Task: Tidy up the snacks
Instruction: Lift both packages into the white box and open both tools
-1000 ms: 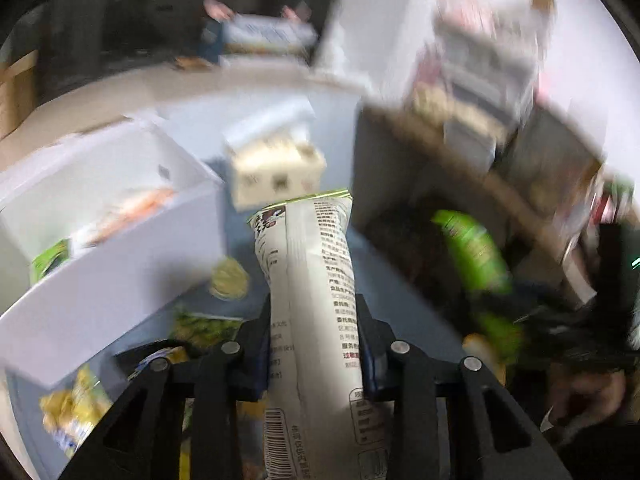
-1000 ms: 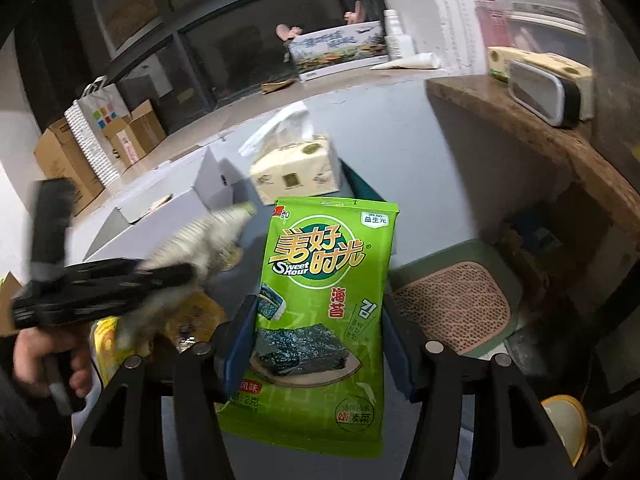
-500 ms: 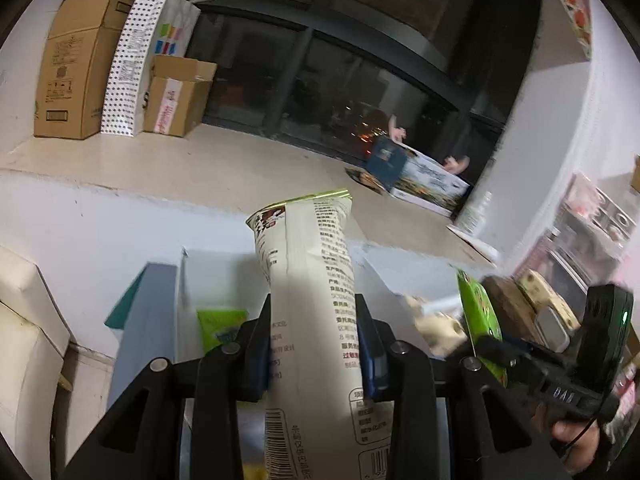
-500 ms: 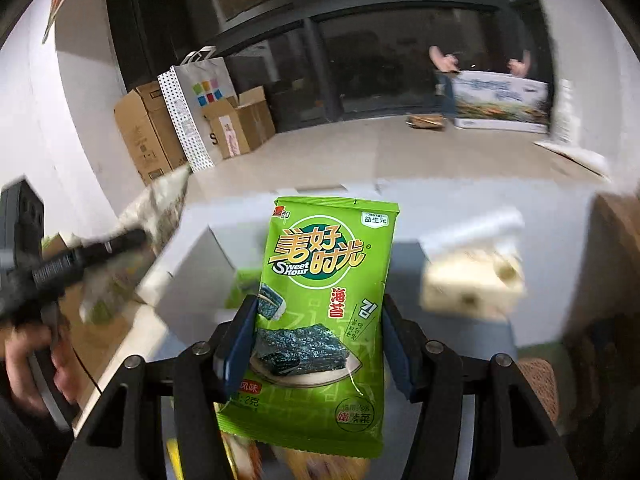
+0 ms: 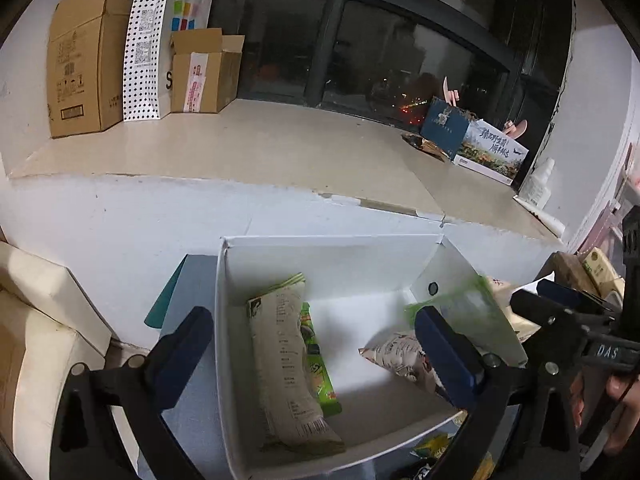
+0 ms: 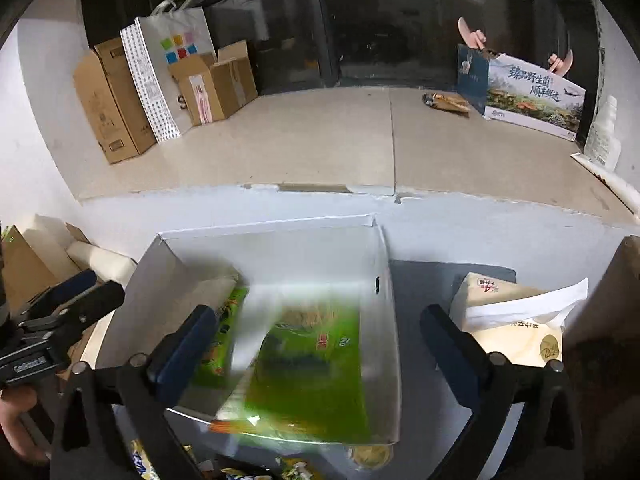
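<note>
Both my grippers (image 5: 308,344) (image 6: 316,344) gape empty over the box (image 5: 320,248); green packet (image 6: 308,364) light, floppy — pinch its edge.

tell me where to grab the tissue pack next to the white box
Grip the tissue pack across its cream body, below the loose sheet sticking out on top. Come from above with the right gripper, which is nearest; the white box wall crowds its left side.

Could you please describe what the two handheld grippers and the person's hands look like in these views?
Both grippers, the left gripper and the right gripper, share one design: black angular plastic frames with silver bolt heads and two long fingers faced with dark blue pads. White lettering marks each body; the right one reads "DAS". A bare hand grips the right handle; no sleeve or cable is clearly visible.
</note>
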Action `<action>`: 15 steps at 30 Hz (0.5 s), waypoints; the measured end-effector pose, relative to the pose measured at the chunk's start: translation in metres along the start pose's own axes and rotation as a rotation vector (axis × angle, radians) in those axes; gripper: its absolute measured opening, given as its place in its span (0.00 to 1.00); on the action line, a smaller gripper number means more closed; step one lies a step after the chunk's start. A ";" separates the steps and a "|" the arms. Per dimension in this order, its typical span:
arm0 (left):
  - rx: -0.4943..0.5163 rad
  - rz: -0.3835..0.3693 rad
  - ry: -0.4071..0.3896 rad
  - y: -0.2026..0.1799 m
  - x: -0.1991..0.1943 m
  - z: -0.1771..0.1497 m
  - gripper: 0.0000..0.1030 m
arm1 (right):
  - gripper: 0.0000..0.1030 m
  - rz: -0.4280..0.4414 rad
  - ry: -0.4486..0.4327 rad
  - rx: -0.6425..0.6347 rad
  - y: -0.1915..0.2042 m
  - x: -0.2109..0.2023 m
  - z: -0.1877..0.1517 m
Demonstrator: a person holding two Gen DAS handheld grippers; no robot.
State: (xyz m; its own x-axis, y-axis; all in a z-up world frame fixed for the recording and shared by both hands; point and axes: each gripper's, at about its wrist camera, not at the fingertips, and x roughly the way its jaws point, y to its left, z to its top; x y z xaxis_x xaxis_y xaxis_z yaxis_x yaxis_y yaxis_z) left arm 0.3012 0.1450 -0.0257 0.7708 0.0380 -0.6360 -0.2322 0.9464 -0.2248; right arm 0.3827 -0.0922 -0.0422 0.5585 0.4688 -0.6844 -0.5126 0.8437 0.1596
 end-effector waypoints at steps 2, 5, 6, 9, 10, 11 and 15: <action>0.001 -0.003 -0.004 0.000 -0.007 -0.004 1.00 | 1.00 -0.008 -0.011 0.007 -0.003 -0.003 0.000; 0.003 -0.026 -0.007 -0.001 -0.018 -0.009 1.00 | 1.00 -0.033 -0.033 -0.013 -0.003 -0.016 -0.005; 0.000 -0.030 -0.013 -0.001 -0.024 -0.010 1.00 | 1.00 -0.028 -0.041 -0.011 -0.003 -0.021 -0.006; 0.008 -0.049 -0.033 -0.003 -0.044 -0.016 1.00 | 1.00 -0.002 -0.076 0.004 -0.007 -0.042 -0.010; 0.023 -0.049 -0.035 -0.004 -0.051 -0.021 1.00 | 1.00 0.006 -0.097 0.004 -0.007 -0.050 -0.012; 0.029 -0.049 -0.036 -0.004 -0.056 -0.025 1.00 | 1.00 0.013 -0.112 0.007 -0.007 -0.059 -0.016; 0.072 -0.056 -0.030 -0.004 -0.082 -0.057 1.00 | 1.00 0.076 -0.167 0.033 -0.011 -0.095 -0.040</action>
State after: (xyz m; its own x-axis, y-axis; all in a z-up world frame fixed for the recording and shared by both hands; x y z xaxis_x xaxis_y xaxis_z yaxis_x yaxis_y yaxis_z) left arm 0.2045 0.1199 -0.0149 0.7989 -0.0068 -0.6014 -0.1458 0.9679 -0.2047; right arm 0.3089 -0.1564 -0.0074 0.6205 0.5663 -0.5425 -0.5373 0.8109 0.2319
